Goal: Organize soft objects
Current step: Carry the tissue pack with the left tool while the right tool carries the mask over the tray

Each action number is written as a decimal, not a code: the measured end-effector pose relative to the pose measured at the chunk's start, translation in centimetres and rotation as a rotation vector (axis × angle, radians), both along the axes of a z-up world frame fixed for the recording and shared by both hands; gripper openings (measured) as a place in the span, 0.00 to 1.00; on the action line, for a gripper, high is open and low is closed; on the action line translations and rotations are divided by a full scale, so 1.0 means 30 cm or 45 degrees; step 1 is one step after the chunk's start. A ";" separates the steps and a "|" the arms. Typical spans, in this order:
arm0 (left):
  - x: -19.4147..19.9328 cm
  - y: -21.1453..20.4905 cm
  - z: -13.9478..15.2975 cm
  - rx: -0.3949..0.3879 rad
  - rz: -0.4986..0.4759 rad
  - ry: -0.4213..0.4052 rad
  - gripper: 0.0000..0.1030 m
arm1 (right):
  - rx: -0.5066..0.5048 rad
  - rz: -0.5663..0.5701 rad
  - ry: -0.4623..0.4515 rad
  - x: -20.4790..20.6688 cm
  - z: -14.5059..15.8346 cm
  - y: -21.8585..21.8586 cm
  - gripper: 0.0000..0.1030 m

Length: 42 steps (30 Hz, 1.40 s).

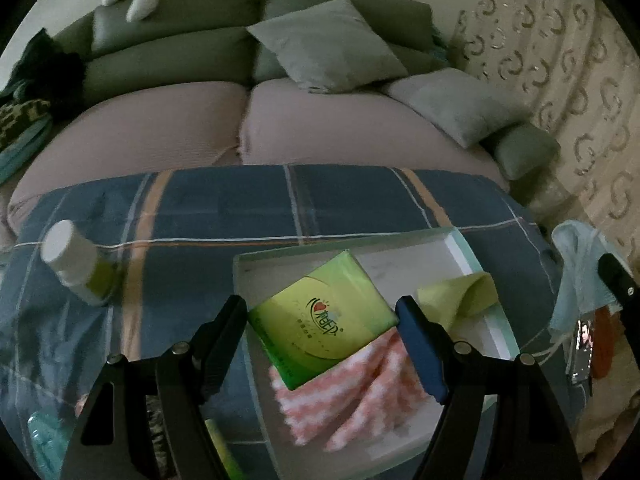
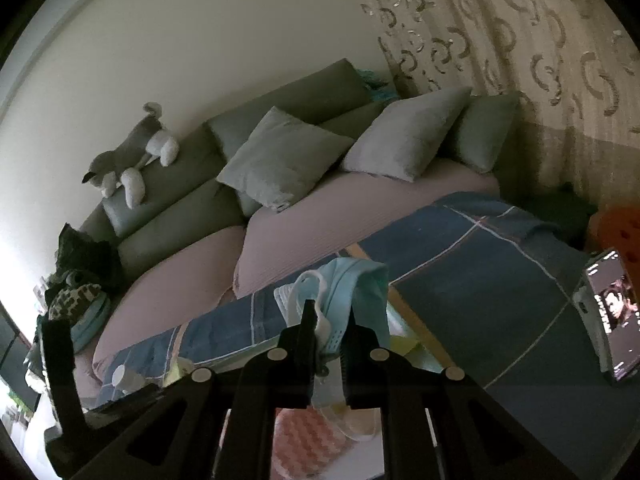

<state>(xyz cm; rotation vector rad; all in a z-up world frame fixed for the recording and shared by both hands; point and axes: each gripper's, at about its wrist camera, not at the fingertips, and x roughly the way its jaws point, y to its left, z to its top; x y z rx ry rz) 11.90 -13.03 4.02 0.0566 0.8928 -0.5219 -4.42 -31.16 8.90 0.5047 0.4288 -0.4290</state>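
Note:
A white open box (image 1: 460, 248) sits on a blue plaid cloth (image 1: 224, 204). In it lie a green tissue pack (image 1: 320, 320), a pink-and-white checked cloth (image 1: 348, 408) and a yellow cloth (image 1: 460, 292). My left gripper (image 1: 322, 320) is shut on the tissue pack and holds it over the box. My right gripper (image 2: 330, 320) is shut on a light blue face mask (image 2: 352, 280) and holds it above the box; the mask also shows at the right edge of the left wrist view (image 1: 576, 276). The pink cloth shows below the right gripper (image 2: 304, 436).
A white-capped bottle (image 1: 74, 264) lies on the plaid cloth at the left. A phone (image 2: 608, 316) with a lit screen stands at the right. Behind is a sofa (image 1: 168, 128) with grey cushions (image 1: 324, 44), a plush dog (image 2: 132, 160) and a patterned curtain (image 2: 520, 32).

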 end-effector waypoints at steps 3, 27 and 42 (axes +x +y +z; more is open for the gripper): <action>0.025 -0.038 -0.047 0.000 -0.023 0.045 0.75 | 0.024 -0.033 0.027 0.003 -0.019 -0.029 0.10; 0.150 -0.097 -0.177 0.030 0.010 0.131 0.75 | 0.195 -0.023 0.550 0.181 -0.338 -0.098 0.13; 0.150 -0.101 -0.189 0.076 0.017 0.188 0.76 | 0.174 0.000 0.627 0.219 -0.363 -0.084 0.18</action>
